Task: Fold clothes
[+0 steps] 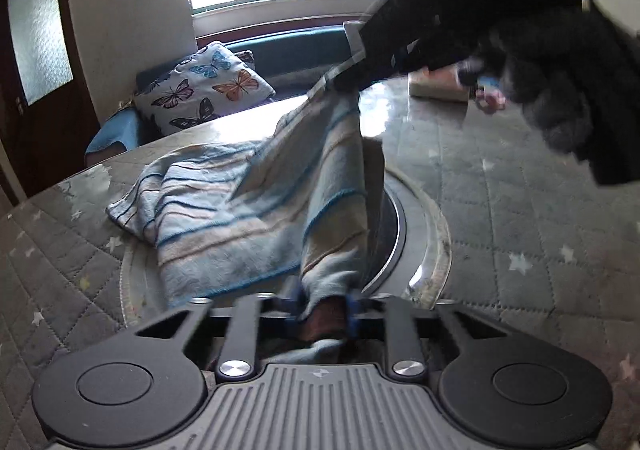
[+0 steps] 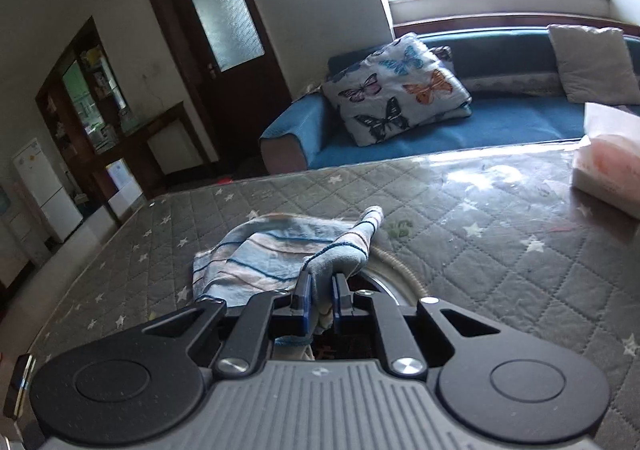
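Observation:
A blue, beige and white striped cloth (image 1: 240,206) lies partly on the quilted grey table cover (image 1: 520,210). My left gripper (image 1: 324,310) is shut on one corner of the cloth at the near edge. My right gripper (image 1: 348,74) shows in the left wrist view, held by a dark-gloved hand, pinching another corner and lifting it above the table, so the cloth hangs stretched between the two. In the right wrist view my right gripper (image 2: 322,290) is shut on a bunched corner of the cloth (image 2: 272,254), the rest lying crumpled on the table cover (image 2: 480,250).
A round metal-rimmed inset (image 1: 416,234) sits in the table under the cloth. A tissue pack (image 2: 608,174) stands at the table's far right. Behind is a blue sofa (image 2: 440,130) with a butterfly pillow (image 2: 396,90) and a grey cushion (image 2: 592,62).

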A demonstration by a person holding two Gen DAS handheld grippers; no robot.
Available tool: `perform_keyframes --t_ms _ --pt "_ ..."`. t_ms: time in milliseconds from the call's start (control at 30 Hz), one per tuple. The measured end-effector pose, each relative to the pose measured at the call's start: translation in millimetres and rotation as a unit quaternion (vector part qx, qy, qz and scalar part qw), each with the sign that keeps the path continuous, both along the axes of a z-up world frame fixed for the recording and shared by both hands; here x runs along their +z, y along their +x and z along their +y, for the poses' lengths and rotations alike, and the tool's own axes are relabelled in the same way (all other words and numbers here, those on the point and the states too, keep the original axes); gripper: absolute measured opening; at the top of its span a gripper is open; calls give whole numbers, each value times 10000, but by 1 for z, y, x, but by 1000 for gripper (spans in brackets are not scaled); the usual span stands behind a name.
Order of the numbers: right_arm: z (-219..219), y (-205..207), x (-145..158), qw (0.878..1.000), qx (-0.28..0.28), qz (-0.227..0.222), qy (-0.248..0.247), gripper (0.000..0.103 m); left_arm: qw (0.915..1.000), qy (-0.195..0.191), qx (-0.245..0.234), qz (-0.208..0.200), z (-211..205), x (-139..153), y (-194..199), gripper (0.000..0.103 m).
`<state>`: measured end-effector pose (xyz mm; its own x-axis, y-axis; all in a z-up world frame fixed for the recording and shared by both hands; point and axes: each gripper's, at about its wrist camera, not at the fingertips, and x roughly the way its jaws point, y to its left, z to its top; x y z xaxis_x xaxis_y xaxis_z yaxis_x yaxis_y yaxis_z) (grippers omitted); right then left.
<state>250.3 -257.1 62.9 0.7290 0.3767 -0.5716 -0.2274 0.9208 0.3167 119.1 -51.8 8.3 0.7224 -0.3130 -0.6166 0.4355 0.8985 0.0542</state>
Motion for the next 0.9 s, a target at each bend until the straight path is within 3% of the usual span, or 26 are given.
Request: perform_keyframes --t_ms 167,400,700,800,900 --pt "1 9 -9 9997 -92 149 -163 10 9981 -604 112 -110 24 29 0 10" --pt "-7 13 -32 9984 -314 399 -236 13 9897 -1402 -18 270 34 42 11 9" --pt "-21 0 -1 9988 -401 -115 -247 9 9807 -1933 -82 269 43 54 19 9" --pt "-27 2 6 9984 -522 -205 -40 11 9775 -2081 89 338 52 55 27 9" --pt "-27 2 1 9977 -642 -134 -158 14 9763 -2090 315 457 60 50 37 9"
